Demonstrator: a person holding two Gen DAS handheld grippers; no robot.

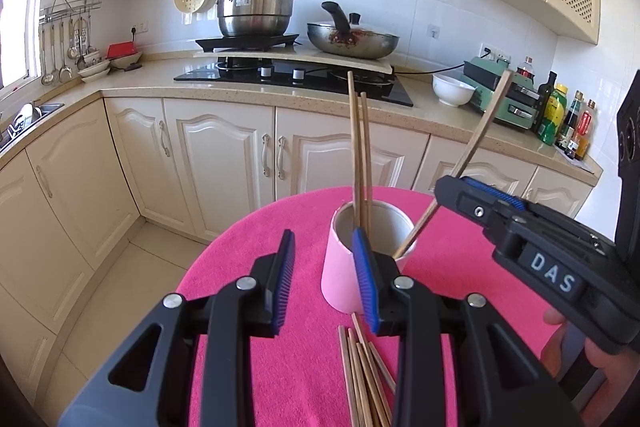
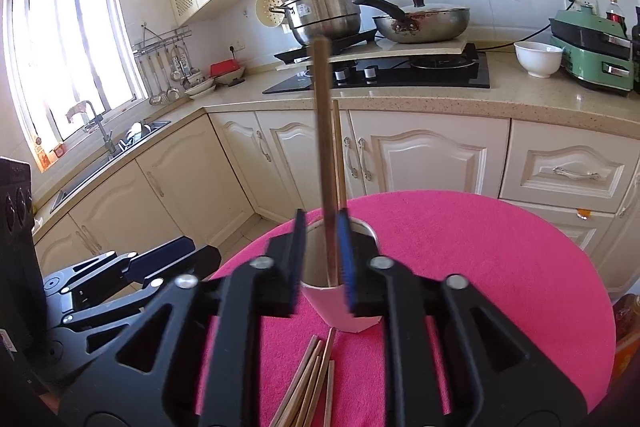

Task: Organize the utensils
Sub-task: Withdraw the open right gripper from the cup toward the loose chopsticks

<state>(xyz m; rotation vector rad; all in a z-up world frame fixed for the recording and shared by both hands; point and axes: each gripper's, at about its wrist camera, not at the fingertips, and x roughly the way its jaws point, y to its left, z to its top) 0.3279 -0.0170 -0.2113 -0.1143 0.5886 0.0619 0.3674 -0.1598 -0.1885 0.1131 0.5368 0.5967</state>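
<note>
A pale pink cup (image 1: 344, 267) (image 2: 340, 311) stands on the round table with the pink cloth (image 1: 296, 367) (image 2: 480, 267). Two wooden chopsticks (image 1: 360, 155) stand upright in it. A third chopstick (image 1: 468, 155) (image 2: 326, 155) leans in the cup with its tip inside. It passes between the open jaws of my right gripper (image 2: 322, 259) (image 1: 472, 187), which hovers just above the cup. My left gripper (image 1: 326, 279) is open and empty, close to the cup's near left side. Several loose chopsticks (image 1: 364, 379) (image 2: 312, 383) lie on the cloth in front of the cup.
Behind the table runs a kitchen counter (image 1: 160, 83) with a stove, a steel pot (image 1: 256, 11), a wok (image 1: 352, 41), a white bowl (image 1: 454, 89), a green appliance (image 2: 592, 43) and bottles (image 1: 568, 115). A sink (image 2: 116, 143) lies under the window at left.
</note>
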